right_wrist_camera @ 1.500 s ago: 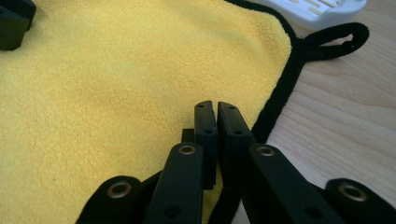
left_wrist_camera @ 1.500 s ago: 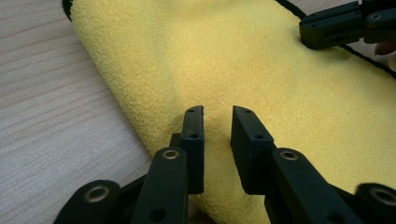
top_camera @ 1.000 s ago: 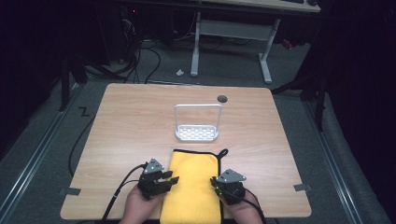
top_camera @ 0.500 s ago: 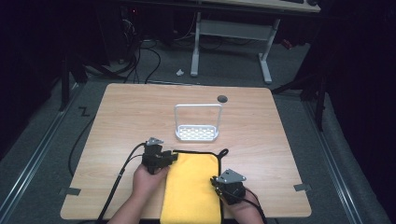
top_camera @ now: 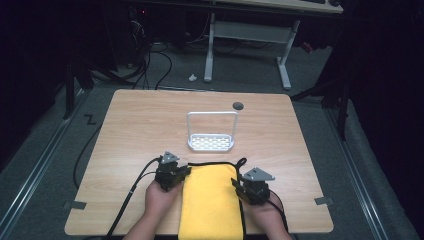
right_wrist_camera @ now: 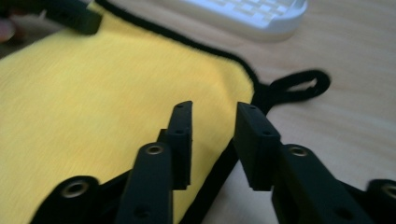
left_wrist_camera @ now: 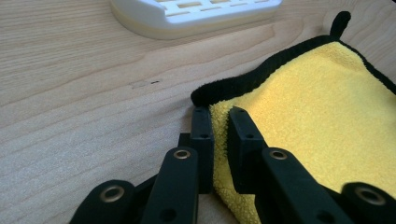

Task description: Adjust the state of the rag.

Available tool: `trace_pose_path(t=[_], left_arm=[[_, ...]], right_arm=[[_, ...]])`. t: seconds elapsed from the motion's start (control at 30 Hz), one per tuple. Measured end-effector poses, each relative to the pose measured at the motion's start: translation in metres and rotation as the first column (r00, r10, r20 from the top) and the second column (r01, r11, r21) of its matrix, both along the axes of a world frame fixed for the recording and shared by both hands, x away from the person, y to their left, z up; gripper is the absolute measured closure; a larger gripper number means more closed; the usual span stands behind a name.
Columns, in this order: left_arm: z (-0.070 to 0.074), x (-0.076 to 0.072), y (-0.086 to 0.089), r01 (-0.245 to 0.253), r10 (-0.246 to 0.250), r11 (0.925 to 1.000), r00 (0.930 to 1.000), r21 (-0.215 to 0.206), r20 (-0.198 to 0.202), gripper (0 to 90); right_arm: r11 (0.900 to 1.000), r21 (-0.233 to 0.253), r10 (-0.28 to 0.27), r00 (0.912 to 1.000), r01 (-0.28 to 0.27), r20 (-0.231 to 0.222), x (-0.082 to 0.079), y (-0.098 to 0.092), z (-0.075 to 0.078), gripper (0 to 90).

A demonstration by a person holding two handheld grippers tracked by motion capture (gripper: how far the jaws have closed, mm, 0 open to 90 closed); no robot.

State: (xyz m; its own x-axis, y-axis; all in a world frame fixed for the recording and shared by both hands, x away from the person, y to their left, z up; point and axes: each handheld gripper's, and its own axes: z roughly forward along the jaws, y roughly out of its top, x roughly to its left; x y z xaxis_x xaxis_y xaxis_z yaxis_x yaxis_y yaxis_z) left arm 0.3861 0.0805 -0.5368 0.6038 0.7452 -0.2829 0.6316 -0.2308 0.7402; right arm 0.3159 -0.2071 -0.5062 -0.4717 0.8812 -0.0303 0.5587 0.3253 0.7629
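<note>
At the near edge of the worktop (top_camera: 130,125), the left gripper (left_wrist_camera: 219,123) has its jaws nearly pressed together, pinching the far left corner of a yellow cloth (top_camera: 210,205) with black trim. The right gripper (right_wrist_camera: 212,123), jaws spread, straddles the cloth's right edge near its black hanging loop (right_wrist_camera: 299,84). Just beyond the cloth stands a white perforated rack (top_camera: 211,142).

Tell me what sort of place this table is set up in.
Probably a lab or workshop, not a home: the wooden table stands on grey carpet, loose cables trail across the floor behind it, and a white-legged desk frame stands in the dark background.
</note>
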Motion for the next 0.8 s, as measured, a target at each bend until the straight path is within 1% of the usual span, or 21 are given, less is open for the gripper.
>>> trace_pose_path(t=[0.07,0.1,0.13,0.17,0.2,0.23,0.3,0.33,0.37,0.4,0.43,0.5,0.6,0.67,0.7,0.73,0.77,0.8], left_arm=[[0.0,0.0,0.001,-0.001,0.001,1.0,1.0,-0.007,-0.005,81.4],[0.0,-0.001,0.001,-0.002,0.001,1.0,1.0,-0.008,-0.005,81.4],[0.0,-0.001,0.001,-0.002,0.002,1.0,1.0,-0.008,-0.005,81.4],[0.0,-0.001,0.002,0.0,-0.001,1.0,1.0,-0.008,-0.005,81.3],[0.0,-0.001,0.002,0.001,-0.001,1.0,1.0,-0.008,-0.006,81.3],[0.0,-0.001,0.002,0.001,-0.001,1.0,1.0,-0.008,-0.006,81.1],[0.0,0.0,0.002,0.001,-0.001,0.9999,0.9999,-0.014,-0.01,80.9],[0.0,0.0,0.002,0.001,-0.001,0.9999,0.9999,-0.014,-0.01,80.9],[0.0,0.0,0.002,0.001,-0.001,0.9999,0.9999,-0.014,-0.01,80.9],[0.0,0.0,0.002,0.001,-0.001,0.9999,0.9999,-0.014,-0.01,81.0],[0.0,0.0,0.002,0.002,-0.002,0.9999,0.9999,-0.015,-0.011,81.0],[0.0,0.0,0.002,0.003,-0.004,0.9999,0.9999,-0.015,-0.011,80.9],[0.0,0.0,0.003,0.005,-0.005,0.9998,0.9999,-0.017,-0.014,81.0],[0.0,-0.001,0.003,0.005,-0.005,0.9998,0.9998,-0.021,-0.02,81.0],[0.0,-0.001,0.003,0.005,-0.005,0.9998,0.9998,-0.021,-0.02,81.0],[-0.001,-0.001,0.004,0.007,-0.008,0.9996,0.9997,-0.028,-0.022,81.0],[-0.001,-0.001,0.004,0.007,-0.008,0.9996,0.9997,-0.028,-0.022,80.9],[-0.001,-0.001,0.004,0.008,-0.009,0.9995,0.9997,-0.03,-0.023,80.9]], right_arm=[[1.0,-0.004,-0.008,0.9997,0.008,-0.022,0.016,0.003,-0.002,55.0],[1.0,-0.007,-0.021,0.9991,0.021,-0.038,0.023,0.004,-0.004,50.5],[0.999,-0.01,-0.031,0.9981,0.03,-0.054,0.029,0.006,-0.006,45.5],[0.999,-0.014,-0.037,0.9976,0.036,-0.059,0.034,0.006,-0.008,42.1],[0.999,-0.009,-0.051,0.9955,0.05,-0.08,0.04,0.006,-0.012,38.2],[0.999,-0.009,-0.051,0.9955,0.05,-0.08,0.04,0.006,-0.012,38.2],[0.997,-0.002,-0.071,0.9911,0.071,-0.113,0.047,0.006,-0.019,36.0],[0.998,-0.001,-0.069,0.9913,0.07,-0.112,0.048,0.005,-0.02,36.9],[0.998,0.007,-0.067,0.9911,0.068,-0.115,0.048,0.005,-0.02,40.5],[0.998,0.007,-0.067,0.9911,0.068,-0.115,0.048,0.005,-0.02,40.5],[0.998,0.011,-0.06,0.9914,0.062,-0.116,0.046,0.005,-0.019,47.9],[0.999,0.02,-0.042,0.9932,0.045,-0.108,0.044,0.006,-0.02,55.1],[0.999,0.029,-0.03,0.9947,0.033,-0.099,0.042,0.007,-0.021,63.0],[0.999,0.04,-0.027,0.9944,0.031,-0.102,0.041,0.008,-0.021,67.7],[0.999,0.04,-0.027,0.9944,0.031,-0.102,0.041,0.008,-0.021,67.7],[0.999,0.05,-0.015,0.9947,0.02,-0.102,0.041,0.008,-0.021,73.7],[0.999,0.05,-0.015,0.9947,0.02,-0.102,0.041,0.008,-0.021,73.7],[0.999,0.051,-0.013,0.995,0.019,-0.099,0.04,0.009,-0.022,75.7]])
